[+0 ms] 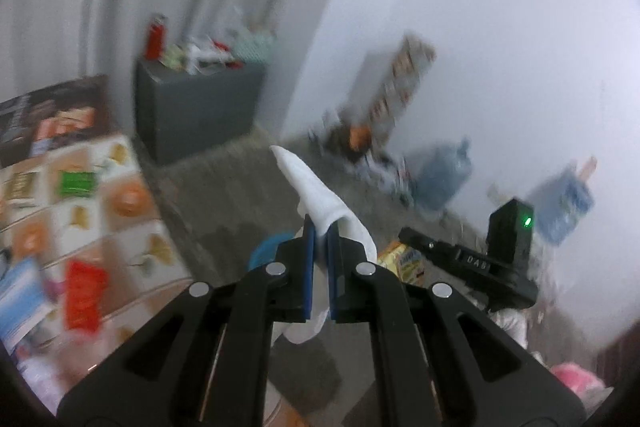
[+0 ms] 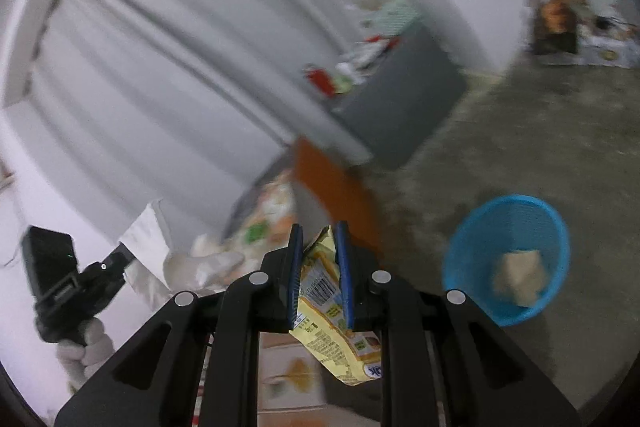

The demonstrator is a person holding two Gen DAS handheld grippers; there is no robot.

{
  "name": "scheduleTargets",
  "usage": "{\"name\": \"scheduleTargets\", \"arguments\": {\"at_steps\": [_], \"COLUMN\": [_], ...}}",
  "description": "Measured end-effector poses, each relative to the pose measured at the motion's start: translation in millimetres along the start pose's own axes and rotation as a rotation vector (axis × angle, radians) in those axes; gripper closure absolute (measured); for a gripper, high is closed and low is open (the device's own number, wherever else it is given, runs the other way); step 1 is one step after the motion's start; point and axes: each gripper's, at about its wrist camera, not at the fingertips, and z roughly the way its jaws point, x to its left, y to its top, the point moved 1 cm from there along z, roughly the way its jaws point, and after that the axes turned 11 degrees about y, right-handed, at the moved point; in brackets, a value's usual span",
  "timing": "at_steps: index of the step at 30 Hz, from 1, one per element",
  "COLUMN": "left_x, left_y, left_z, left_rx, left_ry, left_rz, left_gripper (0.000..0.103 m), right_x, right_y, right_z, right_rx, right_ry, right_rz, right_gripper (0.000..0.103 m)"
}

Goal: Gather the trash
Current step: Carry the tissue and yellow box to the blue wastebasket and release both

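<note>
A grey carpeted floor [image 2: 520, 147] is stretching toward white walls and pale curtains, with a dark grey bin [image 1: 196, 107] piled with rubbish standing by the curtain and a printed cardboard box [image 1: 80, 211] lying to the left. Both views are blurring, so fine detail is hard to read.

The left tongs [image 1: 320, 235] are clenching a white tissue [image 1: 316, 195], which is poking up and forward between the blue pads and trailing below them. The right tongs [image 2: 318, 243] are gripping a yellow snack wrapper [image 2: 328, 315], most of it hanging down under the pads. A blue basket [image 2: 508, 259] is sitting on the floor to the right, near the right tongs, with a crumpled tan wad [image 2: 520, 279] already inside.

Both pieces are looking very light and limp; the tissue is likely tearing easily, the wrapper probably being slick and crinkly. Pinching each through a bunched fold, as now, seems safest, since a loose edge could slip free.
</note>
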Motion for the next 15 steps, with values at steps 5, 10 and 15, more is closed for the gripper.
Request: {"name": "scheduleTargets", "arguments": {"at_steps": [5,10,15], "left_x": [-35.9,-60.1,-67.9], "left_y": [-9.3,-31.2,-45.7], "left_z": [104.6,209.0,284.0], "left_rx": [0.167,0.320,0.399], "left_ry": [0.004,0.028,0.039], "left_rz": [0.083,0.151,0.139], "left_gripper": [0.099,0.099,0.092], "right_x": [-69.6,-131.4,-180.2], "right_y": [6.8,15.3,20.3], "right_z": [5.0,27.2,57.1], "right_rx": [-0.011,0.014,0.051], "right_ry": [-0.135,-0.232,-0.312], "right_rz": [0.099,0.162,0.175], "right_gripper": [0.086,0.086,0.083]}}
